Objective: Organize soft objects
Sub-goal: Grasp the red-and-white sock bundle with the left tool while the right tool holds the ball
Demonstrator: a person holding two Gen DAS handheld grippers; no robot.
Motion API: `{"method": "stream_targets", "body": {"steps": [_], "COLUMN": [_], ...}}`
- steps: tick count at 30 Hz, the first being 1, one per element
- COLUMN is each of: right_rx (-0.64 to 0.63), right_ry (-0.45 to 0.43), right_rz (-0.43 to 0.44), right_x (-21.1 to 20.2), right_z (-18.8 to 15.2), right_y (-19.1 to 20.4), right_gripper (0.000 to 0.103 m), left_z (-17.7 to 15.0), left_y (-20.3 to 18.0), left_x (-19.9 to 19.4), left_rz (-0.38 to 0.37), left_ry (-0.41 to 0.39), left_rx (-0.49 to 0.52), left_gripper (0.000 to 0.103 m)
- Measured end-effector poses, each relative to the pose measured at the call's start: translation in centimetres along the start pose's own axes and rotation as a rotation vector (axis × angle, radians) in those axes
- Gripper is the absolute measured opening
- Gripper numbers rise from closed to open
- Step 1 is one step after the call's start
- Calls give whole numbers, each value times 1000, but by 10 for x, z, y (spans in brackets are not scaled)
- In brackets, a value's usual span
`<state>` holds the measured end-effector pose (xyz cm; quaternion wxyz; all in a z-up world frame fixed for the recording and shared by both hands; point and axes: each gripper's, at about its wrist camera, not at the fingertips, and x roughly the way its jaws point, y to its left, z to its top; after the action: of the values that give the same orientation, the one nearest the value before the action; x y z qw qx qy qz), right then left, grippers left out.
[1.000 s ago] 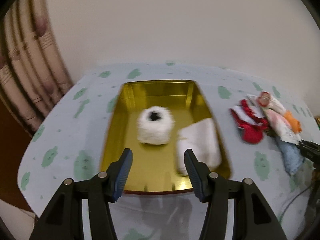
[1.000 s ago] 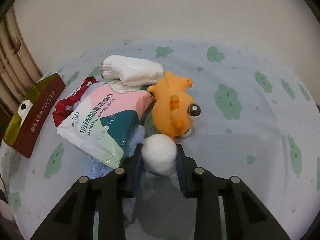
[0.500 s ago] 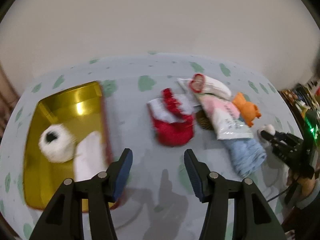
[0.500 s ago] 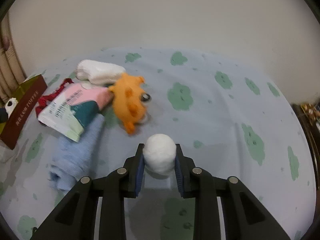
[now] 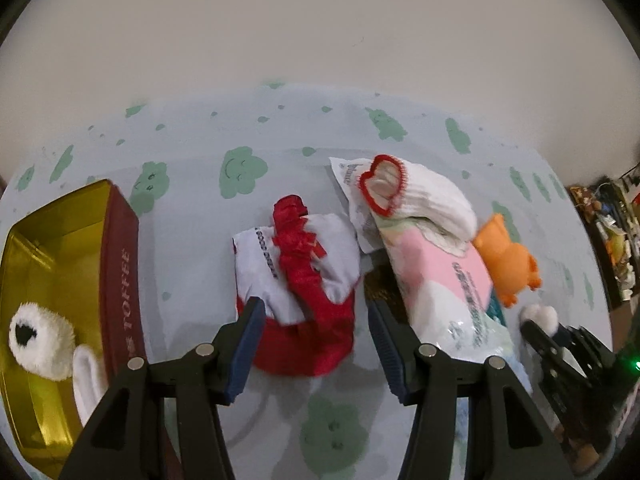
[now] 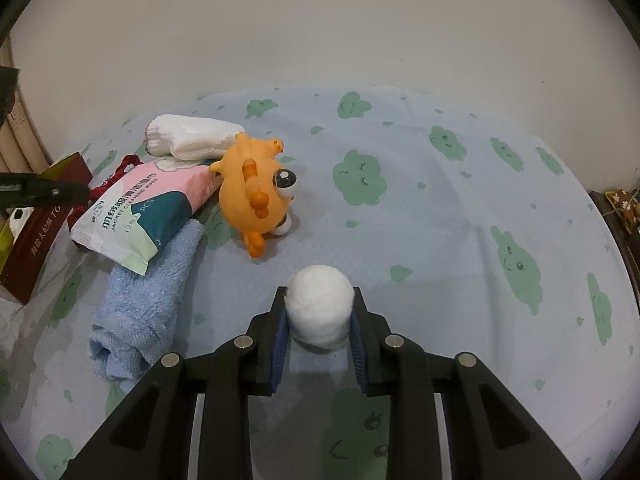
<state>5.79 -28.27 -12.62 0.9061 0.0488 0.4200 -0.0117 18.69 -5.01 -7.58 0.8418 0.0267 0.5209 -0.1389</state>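
My left gripper (image 5: 316, 336) is open and empty, with its fingers on either side of a red and white pouch (image 5: 300, 280) on the cloth-covered table. My right gripper (image 6: 319, 338) is shut on a white cotton ball (image 6: 319, 310); it also shows at the right of the left wrist view (image 5: 538, 316). A gold toffee tin (image 5: 120, 264) at the left holds a fluffy white roll (image 5: 38, 342) and a white cloth (image 5: 90, 376). An orange squishy toy (image 6: 256, 190), a wipes packet (image 6: 144, 208), a white glove (image 6: 188, 142) and a blue towel (image 6: 148, 300) lie in a pile.
The table has a pale blue cloth with green cloud prints (image 6: 440, 220). A plain wall stands behind it. Curtains (image 6: 16, 148) hang at the far left and cluttered shelves (image 5: 612, 240) at the right edge.
My left gripper swung right from over the tin to the red and white pouch. My right gripper lifted the cotton ball back from the pile and still holds it.
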Motion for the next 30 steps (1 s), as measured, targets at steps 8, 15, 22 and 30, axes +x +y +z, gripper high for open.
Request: {"method": "stream_targets", "body": {"steps": [8,15,22,30], "right_rx": [1,4,-1,-6], "right_ry": [4,4,5,5], "right_rz": [6,9,5,-3], "right_x": [3,5,5,5], "right_z": [0,0,-1,-1], "right_y": [-1,-1,0,2], "right_gripper": [26,27,28,28], "left_z": [7,1,-1,-5], "left_y": [-7,-1,3,9], "left_x": [32,41,35,20], "left_rz": [80,74,105,102], "left_ry": [5,-32,-50,-67], "left_rx": [52,41,44,11], "left_gripper": [55,55,26,25]}}
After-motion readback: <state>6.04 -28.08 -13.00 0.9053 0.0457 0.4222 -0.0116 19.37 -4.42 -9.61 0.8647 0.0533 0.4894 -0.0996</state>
